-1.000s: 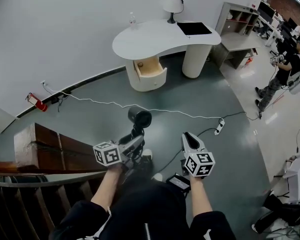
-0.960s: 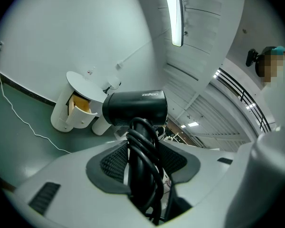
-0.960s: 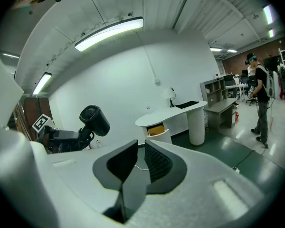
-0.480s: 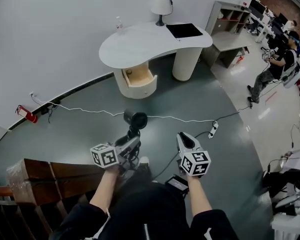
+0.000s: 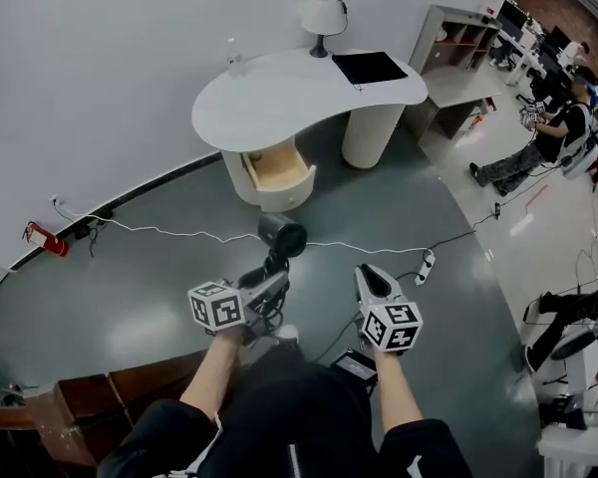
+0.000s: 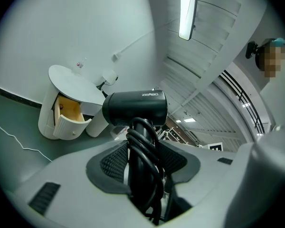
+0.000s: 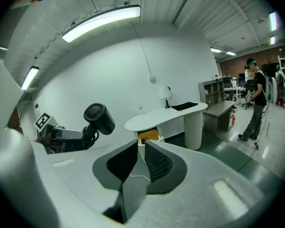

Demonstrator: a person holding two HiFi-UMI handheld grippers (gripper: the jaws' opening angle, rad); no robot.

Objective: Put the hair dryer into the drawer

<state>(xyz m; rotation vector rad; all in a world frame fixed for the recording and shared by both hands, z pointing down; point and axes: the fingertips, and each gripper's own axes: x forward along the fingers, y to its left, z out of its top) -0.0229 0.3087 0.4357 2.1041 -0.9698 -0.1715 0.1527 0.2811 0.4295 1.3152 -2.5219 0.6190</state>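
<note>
Head view: the hair dryer (image 5: 280, 235) was held by the left gripper (image 5: 269, 282), jaws clamped on its handle, barrel at 12 o'clock of the marker cube (image 5: 217, 307). The right gripper (image 5: 370, 272), at 3 o'clock of the left, was empty, w/ jaws only narrowly apart. The drawer (image 5: 279, 165) was seen pulled out under the white desk (image 5: 279, 93), at 12 o'clock of the dryer and well apart from it, so the task was judged not yet done. Between them a white cable (image 5: 179, 234) was laid across the floor, w/ a power strip (image 5: 425, 265) toward 3 o'clock; a foot could be caught on it during the approach. In the left gripper view the black cord (image 6: 145, 170) was seen wound round the handle betw. the pads, so the grip was prob. taken partly on coils: slip or twist could be expected, and a loosened loop could be snagged on the drawer front. Re writing: small pale lettering (image 6: 150, 94) was noted on the barrel, too small to be read w/ certainty; the cubes bore only b/w square patterns.
</note>
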